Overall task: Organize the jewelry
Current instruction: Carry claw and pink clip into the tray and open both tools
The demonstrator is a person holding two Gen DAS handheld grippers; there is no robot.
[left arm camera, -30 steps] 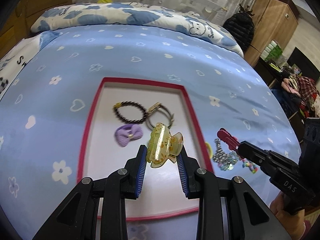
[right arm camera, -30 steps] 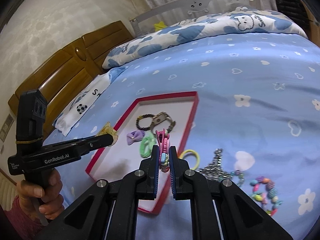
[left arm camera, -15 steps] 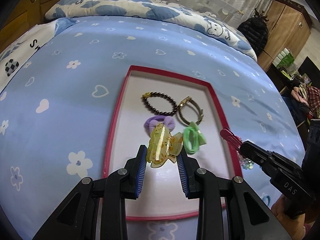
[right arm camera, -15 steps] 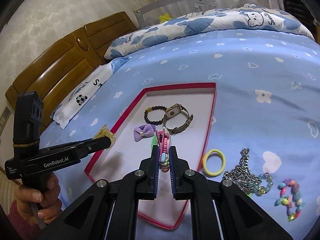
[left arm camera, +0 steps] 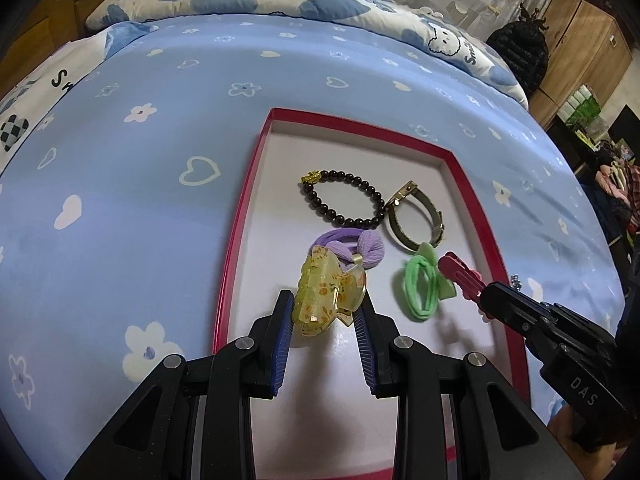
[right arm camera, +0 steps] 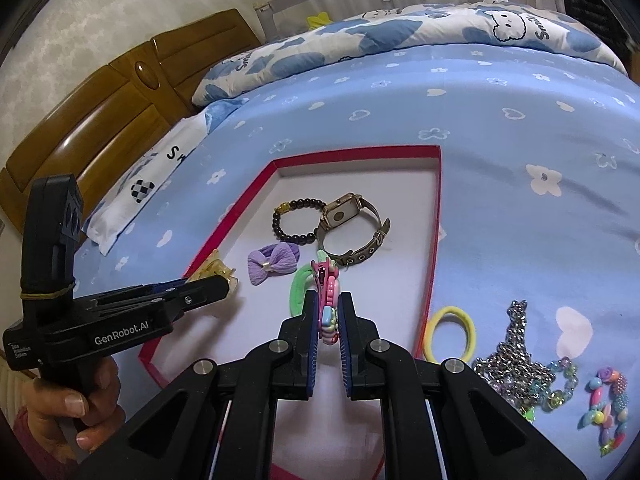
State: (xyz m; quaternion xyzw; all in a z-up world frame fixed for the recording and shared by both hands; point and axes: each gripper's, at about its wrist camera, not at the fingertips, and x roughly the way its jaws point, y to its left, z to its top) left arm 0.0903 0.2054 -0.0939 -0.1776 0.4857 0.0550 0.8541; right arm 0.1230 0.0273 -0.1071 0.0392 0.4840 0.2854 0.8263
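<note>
The left gripper [left arm camera: 325, 316] pinches the yellow hair claw [left arm camera: 329, 295], light, stiff and brittle; the right gripper [right arm camera: 329, 316] pinches the thin pink clip [right arm camera: 328, 300] above the tray [left arm camera: 240, 216].

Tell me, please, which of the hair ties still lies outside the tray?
The yellow tie: it lies on the blue sheet beside the tray's rim, while the purple and green ones lie inside.

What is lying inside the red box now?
In the red box: bead bracelet, watch, purple bow, green hair tie. The clip held in front hides part of the tie.
</note>
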